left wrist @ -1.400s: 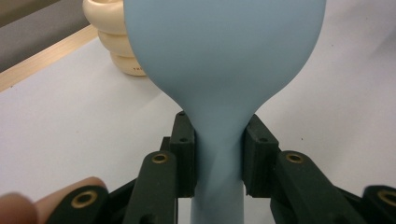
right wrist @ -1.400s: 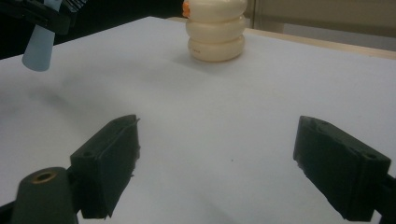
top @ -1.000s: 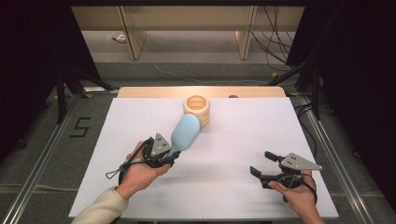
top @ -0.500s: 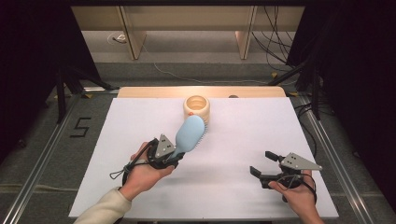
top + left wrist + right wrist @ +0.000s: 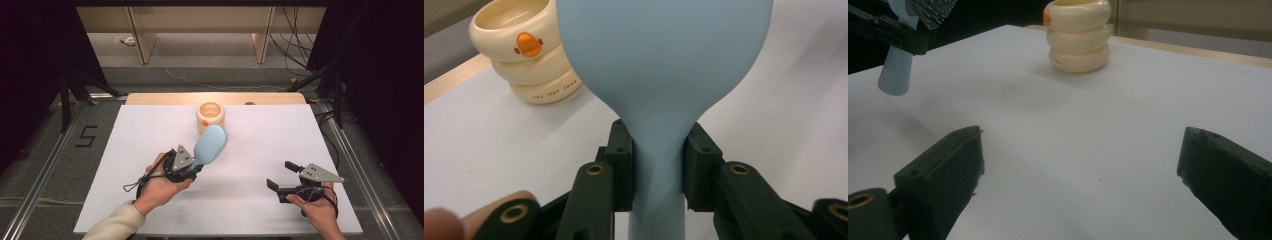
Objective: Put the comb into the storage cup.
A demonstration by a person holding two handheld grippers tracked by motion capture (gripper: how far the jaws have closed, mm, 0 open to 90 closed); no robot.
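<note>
A white table [image 5: 150, 145] is seen in a dark room, with a grey floor and cables behind it. Nearest to the person, at the right, the right gripper [image 5: 284, 176] is held low over the bare table; its jaws have just been opening, they stand wide apart now, and nothing is found between them. At the left, the left gripper [image 5: 197, 168] is closed on the narrow neck of a light blue hairbrush [image 5: 210, 145], which is lifted off the table and pointed away from the person, with the bristles turned to the right side. Farther on, near the far edge of the table, a cream cup [image 5: 210, 116] shaped like stacked rings is standing upright, marked with a small orange duck figure.

The brush is judged to be already picked up and carried toward the cup; the placing into the cup is probably left to be done. The brush head is near the cup but not touching it. Nothing is seen standing between them.
</note>
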